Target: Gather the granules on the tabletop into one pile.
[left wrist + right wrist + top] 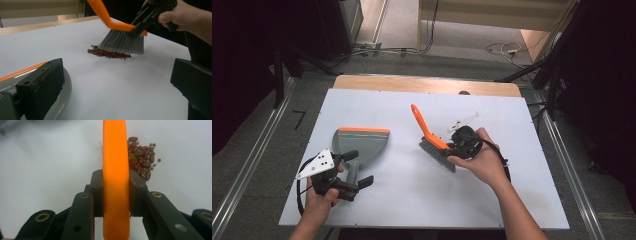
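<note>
Where the high view looked down on the white table (412,200), the right gripper (460,142) pinched an orange brush (428,132) by its back, with the grey bristles pointing down at the table and the handle sticking up and away from the gripper. The person's right hand (482,160) was wrapped around that gripper. From up there the little pile under the brush could not be made out.

The left gripper view showed it well: a small heap of beans (108,53) lay on the table, touching the tips of the grey bristles (122,43), well ahead of the left gripper's jaws.

The right gripper view showed more. The two black jaws squeezed the orange brush (116,182) from both sides, and the beans (140,157) lay just past the jaws, beside the orange bar. Some were dark red and long, and some were tiny and green.

The left gripper (354,170) was spread wide, and the handle of a grey dustpan (359,145) with an orange edge lay between its jaws, not squeezed. The pan reached out ahead of that gripper. The left hand (319,192) held it near the table's close edge.

No words or labels could be read on anything.
</note>
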`<action>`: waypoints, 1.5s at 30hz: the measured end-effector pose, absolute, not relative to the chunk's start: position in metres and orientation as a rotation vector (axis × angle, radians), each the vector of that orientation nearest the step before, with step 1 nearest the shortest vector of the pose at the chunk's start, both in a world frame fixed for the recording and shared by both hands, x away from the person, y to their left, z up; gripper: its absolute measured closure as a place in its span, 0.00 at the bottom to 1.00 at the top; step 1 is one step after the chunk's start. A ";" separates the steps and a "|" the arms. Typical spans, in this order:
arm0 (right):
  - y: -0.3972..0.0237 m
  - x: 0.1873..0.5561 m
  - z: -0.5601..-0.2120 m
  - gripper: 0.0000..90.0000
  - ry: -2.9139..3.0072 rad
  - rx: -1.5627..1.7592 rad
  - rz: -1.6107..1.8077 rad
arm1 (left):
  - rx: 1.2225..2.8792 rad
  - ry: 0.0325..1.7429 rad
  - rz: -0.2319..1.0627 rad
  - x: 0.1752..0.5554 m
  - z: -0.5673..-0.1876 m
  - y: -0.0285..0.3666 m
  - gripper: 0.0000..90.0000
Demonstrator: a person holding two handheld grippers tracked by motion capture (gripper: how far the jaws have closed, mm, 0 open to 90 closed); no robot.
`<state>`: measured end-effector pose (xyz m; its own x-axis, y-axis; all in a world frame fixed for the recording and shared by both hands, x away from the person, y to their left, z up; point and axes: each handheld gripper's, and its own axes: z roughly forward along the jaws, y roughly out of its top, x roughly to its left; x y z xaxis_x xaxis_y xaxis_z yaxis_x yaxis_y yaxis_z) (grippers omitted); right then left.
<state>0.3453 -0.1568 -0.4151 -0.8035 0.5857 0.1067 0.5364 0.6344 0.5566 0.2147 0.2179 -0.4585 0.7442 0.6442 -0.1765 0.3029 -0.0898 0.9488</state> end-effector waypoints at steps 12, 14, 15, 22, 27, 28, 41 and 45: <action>-0.240 0.327 -0.412 0.76 2.517 1.178 1.155 | 1.699 0.771 0.351 0.215 -0.460 0.215 0.00; -0.252 0.324 -0.414 0.76 2.499 1.208 1.170 | 1.697 0.772 0.350 0.216 -0.461 0.215 0.00; -0.256 0.323 -0.415 0.76 2.484 1.227 1.170 | 1.697 0.774 0.350 0.216 -0.461 0.216 0.00; -0.286 0.313 -0.425 0.76 2.409 1.308 1.206 | 1.696 0.782 0.354 0.217 -0.462 0.217 0.00; -0.303 0.306 -0.430 0.76 2.344 1.351 1.276 | 1.697 0.788 0.361 0.217 -0.463 0.217 0.00; -0.306 0.305 -0.431 0.76 2.335 1.363 1.291 | 1.698 0.790 0.363 0.217 -0.463 0.218 0.00; -0.333 0.284 -0.445 0.76 2.134 1.459 1.467 | 1.653 0.822 0.383 0.218 -0.466 0.228 0.00; -0.337 0.282 -0.448 0.76 2.108 1.470 1.498 | 1.650 0.834 0.388 0.219 -0.468 0.229 0.00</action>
